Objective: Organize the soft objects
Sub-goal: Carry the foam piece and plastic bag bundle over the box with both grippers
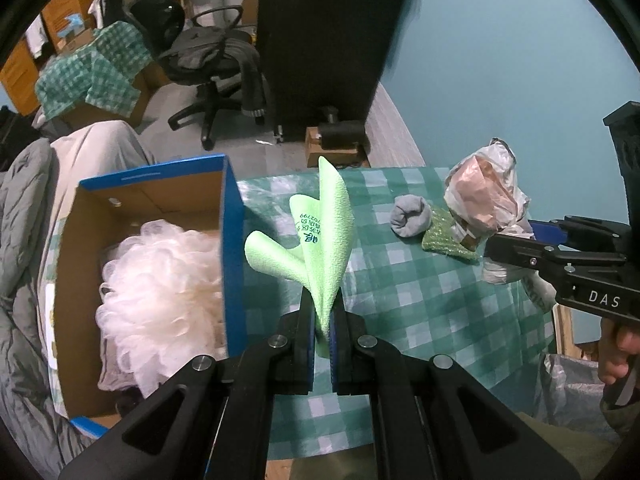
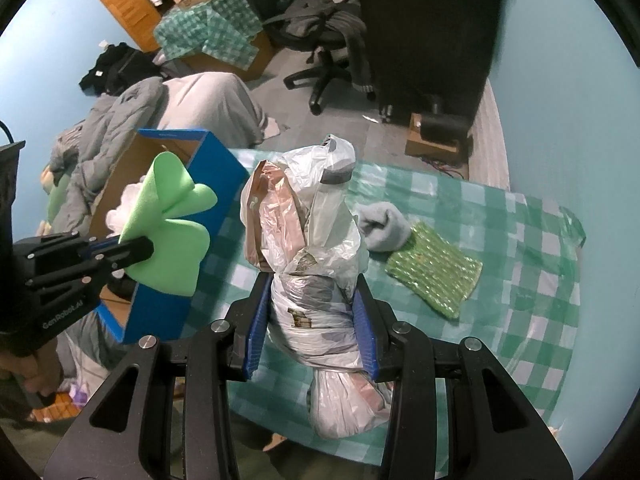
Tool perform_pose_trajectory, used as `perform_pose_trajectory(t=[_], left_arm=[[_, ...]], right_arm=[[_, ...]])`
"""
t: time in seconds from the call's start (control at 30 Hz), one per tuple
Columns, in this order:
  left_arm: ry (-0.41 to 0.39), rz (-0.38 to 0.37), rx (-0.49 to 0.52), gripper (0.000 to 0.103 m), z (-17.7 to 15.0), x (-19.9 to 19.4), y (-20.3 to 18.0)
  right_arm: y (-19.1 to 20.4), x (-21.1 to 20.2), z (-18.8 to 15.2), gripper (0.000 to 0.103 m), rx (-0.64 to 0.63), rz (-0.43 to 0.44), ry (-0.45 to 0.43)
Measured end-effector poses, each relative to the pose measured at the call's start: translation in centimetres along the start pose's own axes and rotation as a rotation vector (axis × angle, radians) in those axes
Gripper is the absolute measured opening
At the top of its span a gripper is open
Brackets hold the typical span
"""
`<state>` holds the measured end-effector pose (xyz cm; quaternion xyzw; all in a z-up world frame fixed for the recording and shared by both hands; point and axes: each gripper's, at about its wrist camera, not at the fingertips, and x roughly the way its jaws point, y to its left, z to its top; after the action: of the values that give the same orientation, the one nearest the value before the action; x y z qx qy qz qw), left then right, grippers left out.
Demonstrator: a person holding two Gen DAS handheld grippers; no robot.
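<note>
My left gripper is shut on a light green foam sheet and holds it above the checked table, just right of the blue cardboard box. The box holds a white bath pouf. My right gripper is shut on a bundle of plastic bags, which stands on the table. In the right wrist view the left gripper with the foam sheet is at the left, by the box. A grey rolled sock and a green sponge cloth lie on the table.
The table carries a green checked cloth. Beyond it are an office chair, a dark cabinet, a covered box and bedding on the left. The teal wall is at the right.
</note>
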<state>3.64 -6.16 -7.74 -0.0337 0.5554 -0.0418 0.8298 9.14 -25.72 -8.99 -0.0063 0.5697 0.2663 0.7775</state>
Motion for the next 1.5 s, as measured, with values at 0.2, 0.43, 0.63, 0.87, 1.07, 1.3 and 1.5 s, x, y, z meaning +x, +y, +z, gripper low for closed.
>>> perform_pose_trajectory(t=[0.2,0.43,0.63,0.87,1.07,1.3,1.5], left_arm=[[-0.022,0.005,-0.042,0.005,-0.2,-1.6,1.8],[-0.060,0.020,-0.080,0.005,-0.2,-3.9,4.2],[-0.093,0.046,-0.112,0.005,0.3,-5.3,6.6],[-0.129,0.077,-0.153,0.005,0.8,-6.4,10.2],[-0.126,0.117,-0.162,0.005,1.0,-6.1,13.2],[-0.098,0.140,-0.168,0.005,1.5,-4.2,16.0],[-0.073,0.147,-0.162,0.005,1.9,-2.4,17.7]], right_arm=[[2.0,-0.1,1.0,0.039,-0.032,0.021,-0.007],[4.2,0.4,2.4,0.039,-0.075,0.045,-0.009],[6.8,1.1,3.7,0.039,-0.122,0.064,-0.010],[9.9,2.1,5.3,0.039,-0.167,0.087,-0.010],[13.0,3.6,7.1,0.039,-0.218,0.107,-0.002],[16.4,5.9,8.9,0.039,-0.273,0.116,0.018],[18.3,8.2,9.9,0.039,-0.298,0.109,0.048]])
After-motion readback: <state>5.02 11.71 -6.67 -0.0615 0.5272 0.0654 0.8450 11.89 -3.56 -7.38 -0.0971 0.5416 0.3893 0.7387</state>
